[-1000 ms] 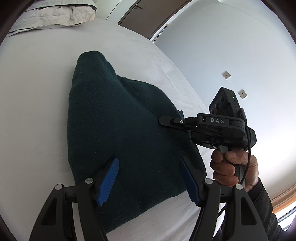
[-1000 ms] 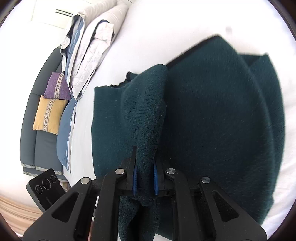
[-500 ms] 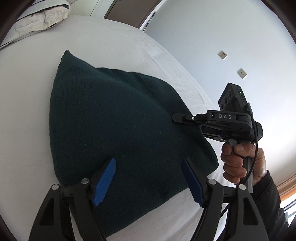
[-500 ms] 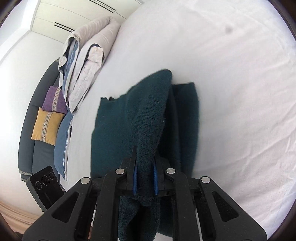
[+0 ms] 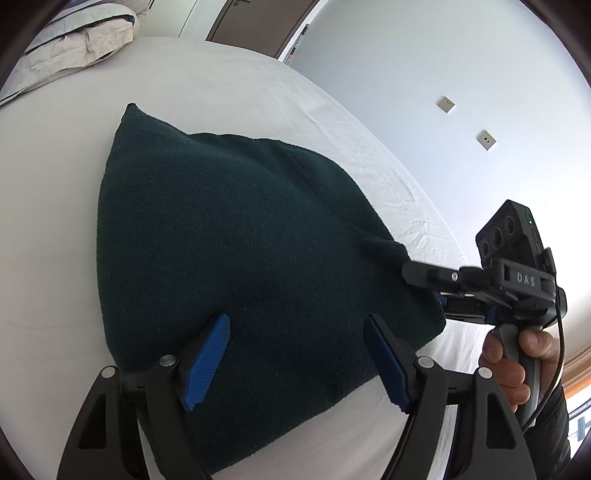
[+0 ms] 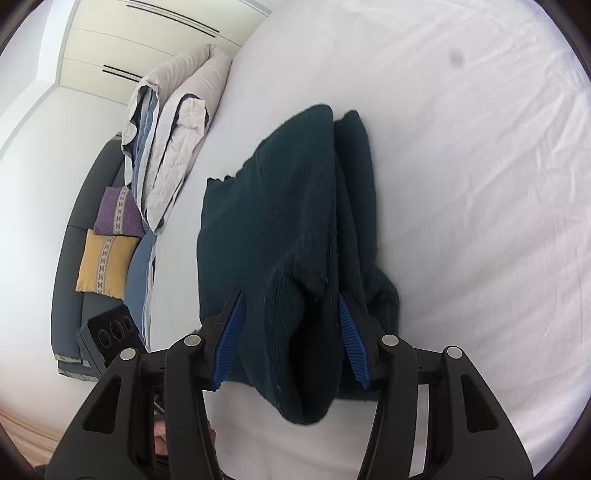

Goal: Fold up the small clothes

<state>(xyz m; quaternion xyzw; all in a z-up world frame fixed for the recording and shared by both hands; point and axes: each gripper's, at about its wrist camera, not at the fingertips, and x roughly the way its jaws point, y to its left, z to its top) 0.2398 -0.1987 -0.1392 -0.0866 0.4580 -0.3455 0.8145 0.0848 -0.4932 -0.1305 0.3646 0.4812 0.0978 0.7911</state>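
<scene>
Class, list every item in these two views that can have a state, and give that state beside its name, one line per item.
Dark green garment: folded over, lying on the bed, corner bunched between the right gripper's fingers.
Left gripper: open, over the garment.
Right gripper: open, fingers either side of the fabric.
Bed sheet: spread, lightly creased.
Duvet: folded in a pile.
Door: shut.

the left wrist view is taken close above the dark green knitted garment point(image 5: 236, 258), looking along the white-sheeted bed point(image 5: 55, 240) toward a pale wall, with the right gripper point(image 5: 424, 280) seen from the side. the right wrist view is taken just as near, facing the folded grey duvet point(image 6: 173, 122). the garment and sheet are shared by both.
</scene>
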